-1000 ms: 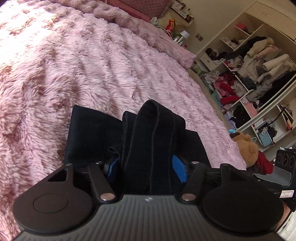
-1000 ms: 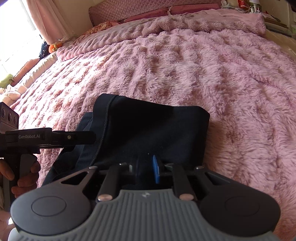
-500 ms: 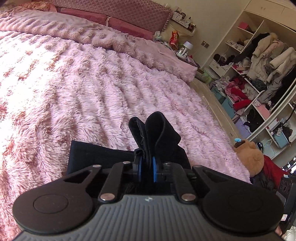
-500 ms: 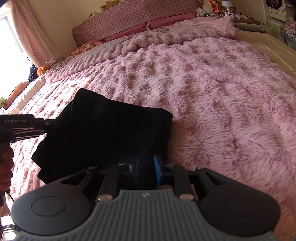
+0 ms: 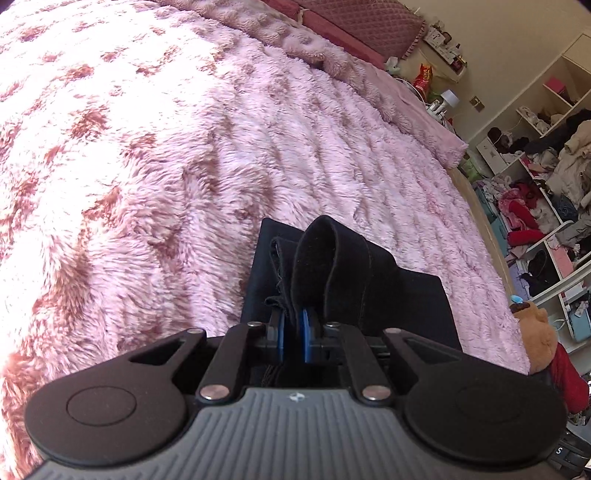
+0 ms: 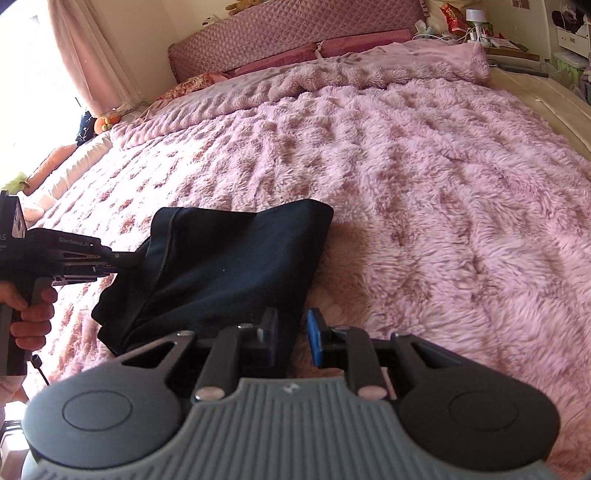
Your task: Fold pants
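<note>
The dark navy pants (image 6: 229,266) lie folded into a thick pad on the fluffy pink blanket (image 6: 443,184), partly lifted. My left gripper (image 5: 293,325) is shut on a bunched fold of the pants (image 5: 332,266), which stands up between its blue pads. In the right wrist view the left gripper (image 6: 129,258) bites the pad's left edge, held by a person's hand (image 6: 33,317). My right gripper (image 6: 293,328) grips the near right edge. Its jaws stand slightly apart, and a thin strip of blanket shows beside the blue pad.
The blanket (image 5: 184,147) covers the whole bed up to the quilted headboard (image 6: 295,33). Open shelves stuffed with clothes (image 5: 546,177) and a brown teddy bear (image 5: 535,332) stand beyond the bed's right edge. A cluttered nightstand (image 6: 465,22) sits by the headboard.
The left jaws, wide around the fold a second ago, have closed on it. Both grippers have shifted across the bed with the pants, which now stand higher off the blanket.
</note>
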Demonstrator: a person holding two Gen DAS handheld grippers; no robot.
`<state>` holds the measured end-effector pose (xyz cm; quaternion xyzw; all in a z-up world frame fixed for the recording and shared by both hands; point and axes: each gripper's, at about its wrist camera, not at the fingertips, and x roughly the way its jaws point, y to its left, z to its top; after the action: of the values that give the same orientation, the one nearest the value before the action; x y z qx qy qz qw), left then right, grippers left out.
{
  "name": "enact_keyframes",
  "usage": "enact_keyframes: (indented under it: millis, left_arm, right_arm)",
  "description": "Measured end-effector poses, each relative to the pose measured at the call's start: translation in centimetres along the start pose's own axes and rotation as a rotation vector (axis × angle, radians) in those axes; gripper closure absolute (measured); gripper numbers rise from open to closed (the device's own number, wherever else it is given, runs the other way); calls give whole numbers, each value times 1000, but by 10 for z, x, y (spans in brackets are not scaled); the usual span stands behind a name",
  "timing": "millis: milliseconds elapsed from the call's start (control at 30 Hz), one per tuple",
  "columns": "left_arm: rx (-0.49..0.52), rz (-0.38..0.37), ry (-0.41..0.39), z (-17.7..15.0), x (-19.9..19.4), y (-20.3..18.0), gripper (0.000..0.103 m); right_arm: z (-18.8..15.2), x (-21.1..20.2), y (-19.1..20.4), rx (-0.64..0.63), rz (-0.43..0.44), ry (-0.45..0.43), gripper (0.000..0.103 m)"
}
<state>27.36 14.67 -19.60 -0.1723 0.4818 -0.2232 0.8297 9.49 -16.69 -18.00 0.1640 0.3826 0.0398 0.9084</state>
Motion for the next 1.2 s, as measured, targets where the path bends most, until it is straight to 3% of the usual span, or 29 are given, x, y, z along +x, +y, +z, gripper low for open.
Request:
enact_keyframes:
  millis: [233, 367, 433, 567, 667, 767, 900, 1100, 1167, 1200]
  left_arm:
    - [-82, 8, 3, -7, 12, 21, 88]
    - [-59, 61, -31, -8, -7, 13, 81]
    - [-61, 52, -44, -10, -23, 10, 80]
    - [20, -13, -60, -19, -49, -13, 64]
    - [89, -45, -31, -32, -43, -32, 56]
    - [74, -45, 19, -40, -22, -30, 55]
    - [5, -73, 1, -44, -6, -14, 54]
    - [24, -89, -37, -35, -3, -10, 51]
    - [28, -104, -51, -31, -5, -8, 41]
    - [22, -120, -36, -29, -3, -6, 40]
  right_arm:
    - [-14, 21, 23, -37, 17, 75, 88]
    - [-28, 15, 26, -51, 4, 125, 87]
    - [-37, 10, 24, -57, 14, 172, 83]
    - [-45, -7, 21, -52, 19, 158, 83]
    - [-45, -12, 18, -39, 8, 140, 83]
    - [-43, -15, 15, -18, 14, 126, 83]
    - [-42, -18, 17, -27, 33, 108, 83]
    - [-41, -15, 16, -21, 22, 113, 83]
    - [-41, -15, 16, -17, 19, 115, 83]
    - [-41, -14, 15, -15, 19, 116, 83]
